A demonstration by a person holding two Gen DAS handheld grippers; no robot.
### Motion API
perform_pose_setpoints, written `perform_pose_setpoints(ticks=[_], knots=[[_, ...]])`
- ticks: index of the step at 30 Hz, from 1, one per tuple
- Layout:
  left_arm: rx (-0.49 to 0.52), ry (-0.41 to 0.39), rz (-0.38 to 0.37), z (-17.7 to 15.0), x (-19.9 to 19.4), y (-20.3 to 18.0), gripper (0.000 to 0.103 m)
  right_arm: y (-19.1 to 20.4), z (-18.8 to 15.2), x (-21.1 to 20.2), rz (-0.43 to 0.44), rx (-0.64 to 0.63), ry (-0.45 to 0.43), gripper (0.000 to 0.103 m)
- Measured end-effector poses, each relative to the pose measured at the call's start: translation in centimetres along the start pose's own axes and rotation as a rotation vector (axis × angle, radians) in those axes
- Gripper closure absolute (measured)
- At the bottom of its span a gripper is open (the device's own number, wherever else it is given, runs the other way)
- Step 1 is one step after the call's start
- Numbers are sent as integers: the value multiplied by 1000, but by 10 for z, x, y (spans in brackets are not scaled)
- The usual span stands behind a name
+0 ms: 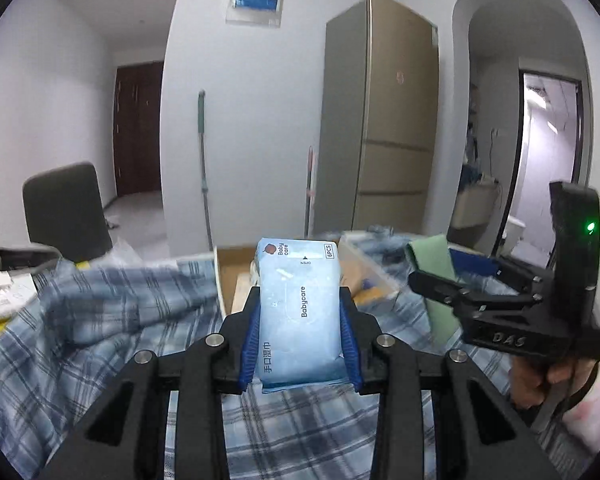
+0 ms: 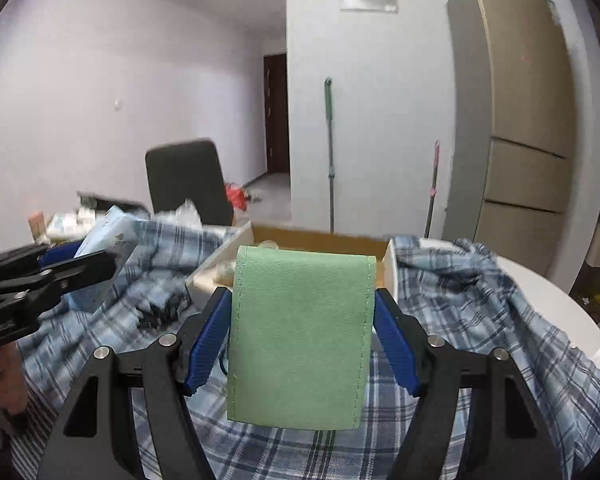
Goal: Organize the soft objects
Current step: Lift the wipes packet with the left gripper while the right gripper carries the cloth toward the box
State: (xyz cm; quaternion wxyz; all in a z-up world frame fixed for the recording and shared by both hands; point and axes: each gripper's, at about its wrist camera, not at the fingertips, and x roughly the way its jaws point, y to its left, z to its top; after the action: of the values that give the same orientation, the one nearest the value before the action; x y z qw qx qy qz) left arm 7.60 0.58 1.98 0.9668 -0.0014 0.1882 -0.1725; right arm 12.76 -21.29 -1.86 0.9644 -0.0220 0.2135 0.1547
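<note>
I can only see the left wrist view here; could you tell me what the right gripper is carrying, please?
Observer: The right gripper holds a green stitched pouch upright between its blue fingers.
Operator: Thank you. Is the cardboard box close to it?
Observer: Yes, the open box sits just beyond the pouch, on the plaid cloth, with some pale items inside.
Operator: And how does my wipes pack look from there?
Observer: The pack is seen side-on at the far left, clamped in the left gripper and raised off the cloth.
</note>
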Motion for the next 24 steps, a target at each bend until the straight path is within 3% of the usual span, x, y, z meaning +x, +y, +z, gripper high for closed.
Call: perform_pose_setpoints(ticks=[6, 13, 18, 24], knots=[[20, -90, 32, 53, -32, -16, 66, -3, 42, -44, -23, 25, -111, 33], [-7, -140, 98, 116, -14, -19, 66, -6, 119, -79, -98, 19, -268, 33], [-118, -192, 158, 143, 17, 3, 66, -20, 165, -67, -143, 118, -311, 33], [-135, -156, 130, 148, 61, 24, 66, -29, 164, -18, -191, 105, -277, 33]])
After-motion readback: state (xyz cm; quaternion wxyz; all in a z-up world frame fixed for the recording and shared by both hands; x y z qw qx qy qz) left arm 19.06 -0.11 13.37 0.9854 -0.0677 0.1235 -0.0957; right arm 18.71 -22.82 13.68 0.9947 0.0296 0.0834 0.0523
